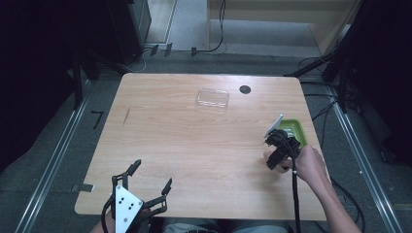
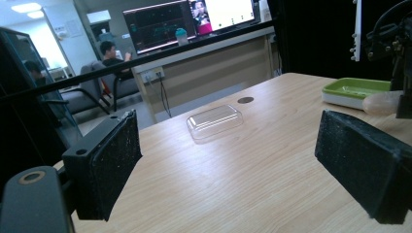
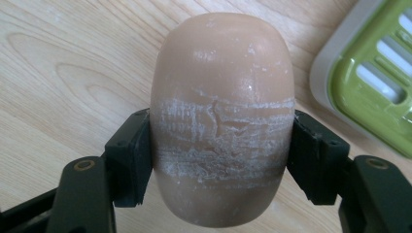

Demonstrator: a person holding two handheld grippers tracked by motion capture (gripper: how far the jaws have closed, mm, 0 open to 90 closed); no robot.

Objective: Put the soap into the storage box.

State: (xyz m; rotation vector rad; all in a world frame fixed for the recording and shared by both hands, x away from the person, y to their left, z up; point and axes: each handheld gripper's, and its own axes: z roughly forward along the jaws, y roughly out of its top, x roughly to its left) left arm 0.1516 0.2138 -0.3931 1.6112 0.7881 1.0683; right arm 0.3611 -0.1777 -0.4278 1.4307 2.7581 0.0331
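The right gripper [image 3: 221, 145] is clamping a tan oval soap bar [image 3: 223, 97] showing whitish scuffed bands; the left gripper [image 2: 243, 165] is gaping wide, empty.

Jaws spread wide over the table [image 2: 252, 179]. Ahead between them, a clear lid [image 2: 214, 122]. Off to the right, a green tray [image 2: 354, 91] by the right gripper [image 2: 396, 58].
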